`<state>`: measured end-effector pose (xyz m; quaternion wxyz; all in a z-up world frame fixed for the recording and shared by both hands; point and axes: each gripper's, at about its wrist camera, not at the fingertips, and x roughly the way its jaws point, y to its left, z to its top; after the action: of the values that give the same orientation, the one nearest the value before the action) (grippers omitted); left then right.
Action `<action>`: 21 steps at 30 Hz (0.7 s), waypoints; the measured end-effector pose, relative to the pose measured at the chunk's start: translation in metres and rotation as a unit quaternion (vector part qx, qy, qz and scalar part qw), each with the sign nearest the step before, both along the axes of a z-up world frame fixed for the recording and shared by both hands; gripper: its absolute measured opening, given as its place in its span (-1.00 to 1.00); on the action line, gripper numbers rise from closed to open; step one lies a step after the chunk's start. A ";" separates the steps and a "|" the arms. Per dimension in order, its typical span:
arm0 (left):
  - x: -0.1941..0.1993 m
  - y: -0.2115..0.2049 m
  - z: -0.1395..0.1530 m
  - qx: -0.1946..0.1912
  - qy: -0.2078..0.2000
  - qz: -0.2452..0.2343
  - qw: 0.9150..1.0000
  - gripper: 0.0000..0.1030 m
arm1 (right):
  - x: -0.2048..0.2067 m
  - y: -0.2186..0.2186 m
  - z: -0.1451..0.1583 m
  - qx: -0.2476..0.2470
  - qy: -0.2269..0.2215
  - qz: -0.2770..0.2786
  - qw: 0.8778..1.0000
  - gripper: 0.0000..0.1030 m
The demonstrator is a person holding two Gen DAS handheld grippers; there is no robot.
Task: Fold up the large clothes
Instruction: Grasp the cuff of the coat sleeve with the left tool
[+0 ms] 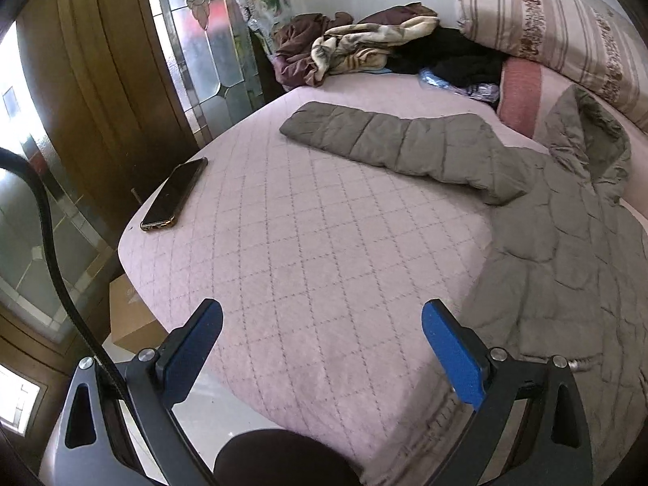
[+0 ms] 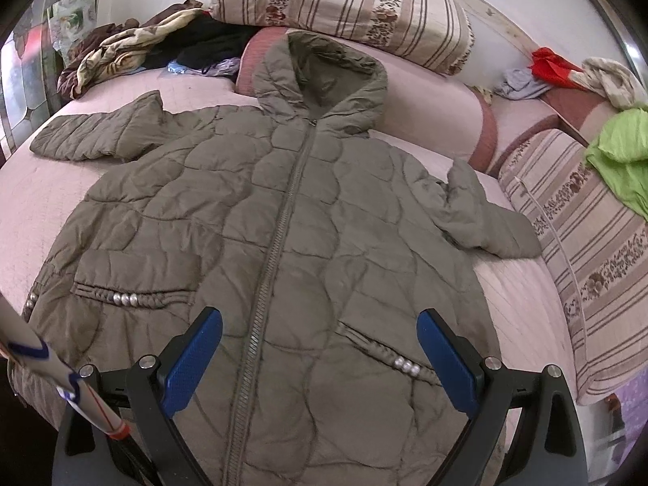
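Two grippers: left gripper (image 1: 322, 348) and right gripper (image 2: 320, 348), fingers wide on both, nothing held.
Coat (image 2: 283, 243): flat on the bed (image 1: 283, 243), zipped, front up, hood toward the pillow (image 2: 344, 4), sleeves spread.
Step judged: first fold not yet begun.
Method advised: pinch a sleeve near its cuff, lay it across the coat's front, keep the quilting smooth.
Coat to fingers: right fingers (image 2: 190, 356) hover over the coat's lower front, astride the zip; left fingers (image 1: 453, 356) over bare bed beside the coat's hem.
Phone (image 1: 174, 192): on the bed, apart from the coat.
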<state>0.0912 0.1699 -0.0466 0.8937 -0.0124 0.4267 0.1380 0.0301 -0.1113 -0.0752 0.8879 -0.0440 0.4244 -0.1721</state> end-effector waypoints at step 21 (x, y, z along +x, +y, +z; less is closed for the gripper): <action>0.124 0.078 -0.029 -0.028 0.011 0.052 0.998 0.91 | 0.025 -0.003 -0.028 0.019 0.031 0.011 0.999 0.89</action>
<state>0.2155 0.2484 -0.0756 0.8798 -0.0579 0.4392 0.1720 0.0556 -0.1143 -0.1029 0.8769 -0.0374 0.4543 -0.1527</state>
